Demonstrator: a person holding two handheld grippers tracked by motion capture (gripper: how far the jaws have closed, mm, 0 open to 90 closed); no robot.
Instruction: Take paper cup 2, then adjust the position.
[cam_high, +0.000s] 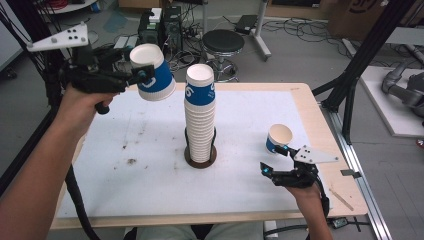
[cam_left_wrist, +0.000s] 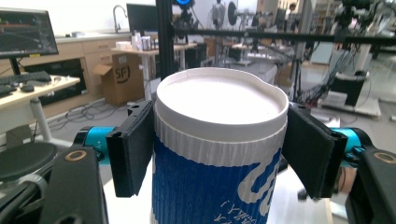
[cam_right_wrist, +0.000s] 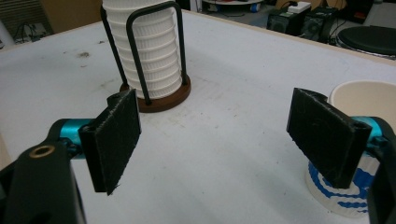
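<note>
My left gripper (cam_high: 145, 76) is shut on a blue-and-white paper cup (cam_high: 154, 74), held in the air over the table's far left with its closed white base turned up and tilted. In the left gripper view both pads press the sides of this cup (cam_left_wrist: 219, 154). A tall stack of like cups (cam_high: 200, 115) stands upside down on a round brown holder (cam_high: 200, 159) with black wire uprights at the table's middle. The held cup is left of the stack's top and apart from it. My right gripper (cam_high: 274, 160) is open just above the table, beside a single upright cup (cam_high: 279, 137). Its right pad (cam_right_wrist: 327, 135) stands in front of that cup (cam_right_wrist: 359, 98).
The white table top (cam_high: 125, 175) has a wooden border and some dark specks at left. A black stool (cam_high: 223, 42), cables and boxes sit on the floor beyond the far edge. A black frame leg (cam_high: 350, 85) rises at the table's right.
</note>
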